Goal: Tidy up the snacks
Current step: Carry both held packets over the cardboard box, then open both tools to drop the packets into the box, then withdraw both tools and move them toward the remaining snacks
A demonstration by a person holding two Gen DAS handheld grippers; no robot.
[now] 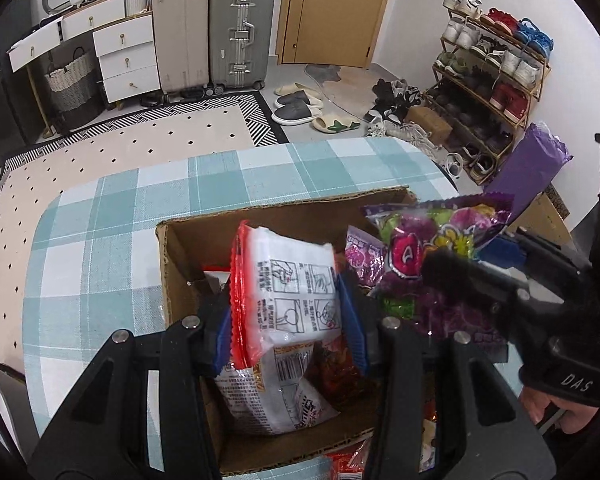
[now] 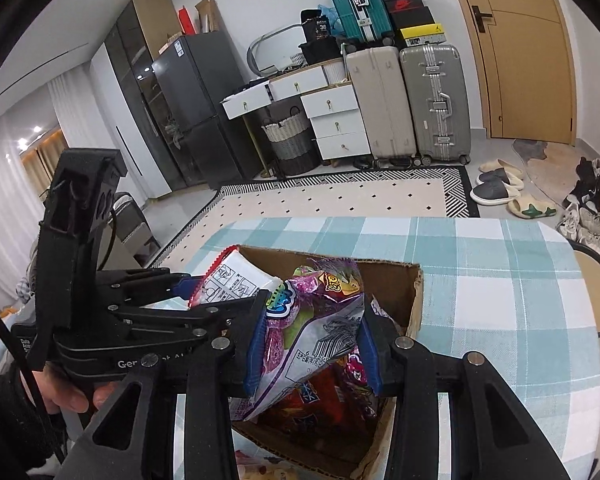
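Observation:
An open cardboard box [image 1: 168,264] [image 2: 414,292] stands on the checked tablecloth and holds several snack packets. My left gripper [image 1: 286,312] is shut on a white packet with red edges [image 1: 288,292], held upright over the box; the packet also shows in the right wrist view [image 2: 236,276]. My right gripper [image 2: 312,344] is shut on a shiny purple candy bag [image 2: 324,320] above the box's right side; the bag also shows in the left wrist view [image 1: 428,248]. Red and purple packets [image 2: 320,404] lie in the box below.
The table with the teal checked cloth [image 1: 112,216] [image 2: 500,280] extends left of and beyond the box. A chair [image 2: 596,280] stands at the table's right. A purple bag [image 1: 536,164] and a shoe rack [image 1: 492,80] are beyond the table.

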